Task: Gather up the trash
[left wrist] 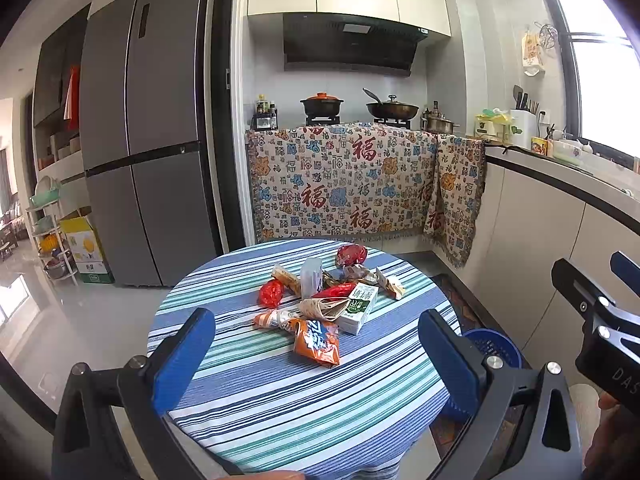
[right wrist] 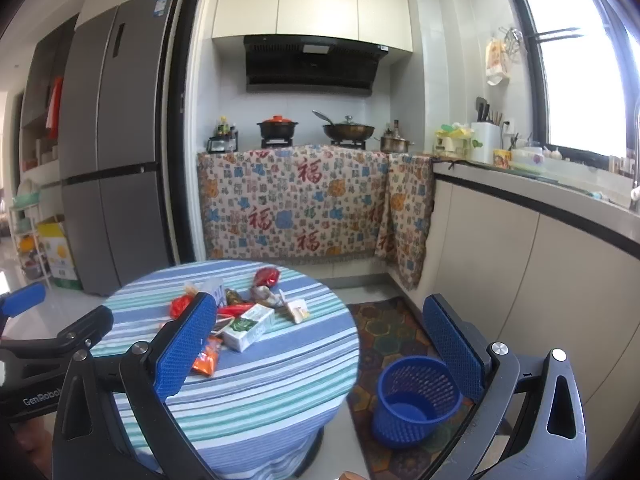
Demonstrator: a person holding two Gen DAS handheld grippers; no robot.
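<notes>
A pile of trash lies on a round striped table [left wrist: 280, 400]: an orange snack bag [left wrist: 317, 342], a white-green milk carton [left wrist: 358, 307], red wrappers [left wrist: 271, 293] and other crumpled packets. In the right wrist view the carton [right wrist: 248, 326] and the orange bag [right wrist: 208, 356] show too. An empty blue mesh bin [right wrist: 412, 400] stands on the floor right of the table; its rim shows in the left wrist view [left wrist: 494, 344]. My left gripper [left wrist: 320, 360] is open and empty, near the table's front. My right gripper [right wrist: 320, 360] is open and empty, between table and bin.
A patterned cloth [left wrist: 344, 184] drapes the stove counter behind the table. A grey fridge [left wrist: 140, 140] stands at the left. A counter [right wrist: 540, 208] with cabinets runs along the right. A patterned mat [right wrist: 392, 328] lies under the bin.
</notes>
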